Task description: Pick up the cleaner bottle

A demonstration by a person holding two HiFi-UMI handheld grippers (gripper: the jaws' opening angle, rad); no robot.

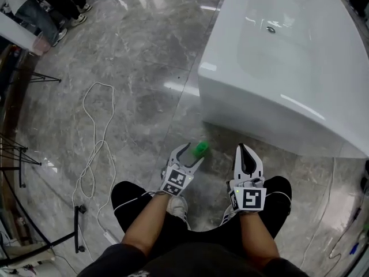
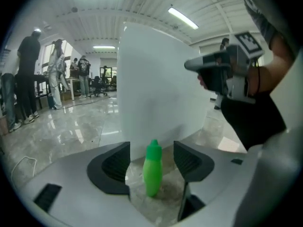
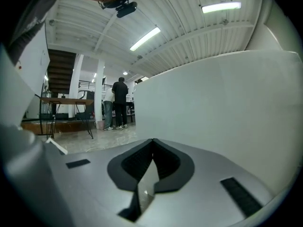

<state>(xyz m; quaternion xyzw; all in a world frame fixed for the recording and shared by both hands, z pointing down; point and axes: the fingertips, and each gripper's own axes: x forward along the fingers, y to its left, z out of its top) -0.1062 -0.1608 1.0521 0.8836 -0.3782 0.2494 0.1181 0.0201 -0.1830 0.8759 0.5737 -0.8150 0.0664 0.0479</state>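
Note:
A small green cleaner bottle point(image 2: 152, 168) stands upright on the marble floor, close to the corner of a white bathtub. In the head view only the bottle's top point(image 1: 201, 149) shows, just past my left gripper's fingertips. My left gripper point(image 1: 192, 153) is open, and the bottle stands between its jaws without either pad touching it. To the right, my right gripper point(image 1: 243, 149) is shut with nothing in it, pointing at the tub wall. In the left gripper view the right gripper point(image 2: 222, 70) appears at the upper right.
The white bathtub point(image 1: 300, 62) fills the upper right. A white cable point(image 1: 92, 154) snakes over the grey marble floor on the left, beside black stands point(image 1: 17, 160). People stand far off at the top left point(image 1: 43, 7). My knees and shoes sit below the grippers.

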